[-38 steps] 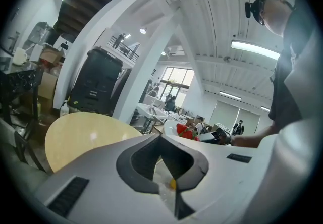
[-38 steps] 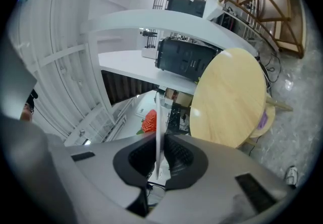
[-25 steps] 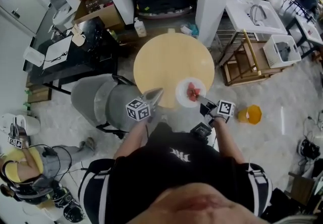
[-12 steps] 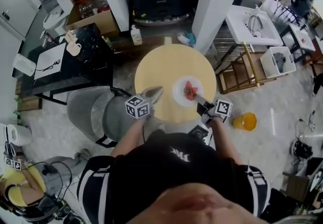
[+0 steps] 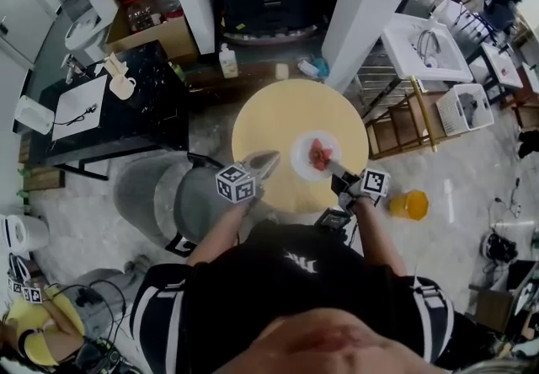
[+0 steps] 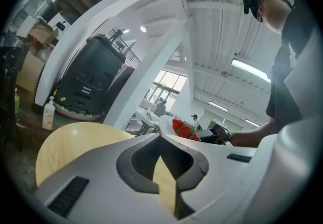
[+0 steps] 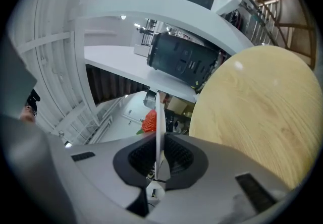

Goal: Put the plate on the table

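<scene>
The plate (image 5: 301, 155) with strawberries (image 5: 318, 152) now comes in from the table's (image 5: 278, 120) near edge, farther over the top. The right tongs (image 5: 333, 167) stay clamped on its rim; the left tongs (image 5: 268, 158) hang pinched together, empty, alongside. Whether it touches down yet, I can't tell: lowering and release remain.

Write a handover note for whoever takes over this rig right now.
Left tool: shut, empty, over the near part of the round table.
Right tool: shut on the rim of the plate.
Plate: carries strawberries and is over the table's near right part. Whether it touches the top cannot be told.
Done: plate is over the table.
Left: lower it until it rests, open the right tool, withdraw.
</scene>
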`<state>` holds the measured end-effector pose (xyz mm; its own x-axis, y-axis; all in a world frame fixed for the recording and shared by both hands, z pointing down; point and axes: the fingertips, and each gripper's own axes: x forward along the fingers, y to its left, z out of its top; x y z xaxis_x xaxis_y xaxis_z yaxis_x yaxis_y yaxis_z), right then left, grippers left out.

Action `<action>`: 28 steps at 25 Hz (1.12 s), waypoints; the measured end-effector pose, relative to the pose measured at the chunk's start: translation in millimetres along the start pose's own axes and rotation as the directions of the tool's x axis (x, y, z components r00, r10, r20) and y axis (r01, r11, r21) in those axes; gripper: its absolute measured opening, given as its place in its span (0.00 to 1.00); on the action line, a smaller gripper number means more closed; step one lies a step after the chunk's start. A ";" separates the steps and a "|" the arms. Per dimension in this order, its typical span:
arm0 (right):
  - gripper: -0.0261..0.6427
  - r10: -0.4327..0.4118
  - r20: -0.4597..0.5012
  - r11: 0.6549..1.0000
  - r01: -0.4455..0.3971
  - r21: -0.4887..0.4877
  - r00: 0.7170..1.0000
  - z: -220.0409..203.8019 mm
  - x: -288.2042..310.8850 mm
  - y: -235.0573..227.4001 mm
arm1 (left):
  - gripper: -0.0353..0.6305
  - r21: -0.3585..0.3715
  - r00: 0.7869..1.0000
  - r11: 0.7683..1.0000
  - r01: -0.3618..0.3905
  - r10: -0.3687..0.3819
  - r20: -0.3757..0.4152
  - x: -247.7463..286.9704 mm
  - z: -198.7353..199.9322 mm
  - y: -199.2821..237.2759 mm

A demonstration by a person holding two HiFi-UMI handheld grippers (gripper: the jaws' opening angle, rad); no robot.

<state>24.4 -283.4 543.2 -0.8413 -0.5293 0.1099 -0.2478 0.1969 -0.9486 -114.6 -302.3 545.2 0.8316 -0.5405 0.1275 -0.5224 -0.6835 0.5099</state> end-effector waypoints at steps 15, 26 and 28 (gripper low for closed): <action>0.07 0.018 -0.065 1.000 -0.017 0.011 0.998 20.2 -16.2 -19.1 | 0.06 -0.010 0.998 0.998 -0.067 0.067 -0.013 24.4 -9.8 -4.1; 0.07 0.034 -0.069 0.999 -0.036 -0.020 0.997 42.2 -33.9 -35.6 | 0.06 0.011 0.992 0.995 -0.095 0.096 -0.077 44.4 -27.2 -14.5; 0.07 0.043 -0.062 0.999 -0.042 0.007 0.997 43.3 -34.6 -35.9 | 0.06 0.010 0.992 0.995 -0.095 0.096 -0.084 46.5 -29.6 -15.4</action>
<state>83.3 -307.9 560.6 -0.8792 -0.4684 0.0873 -0.2084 0.2133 -0.9545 -62.3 -302.3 568.5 0.7906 -0.5606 0.2465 -0.6012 -0.6337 0.4869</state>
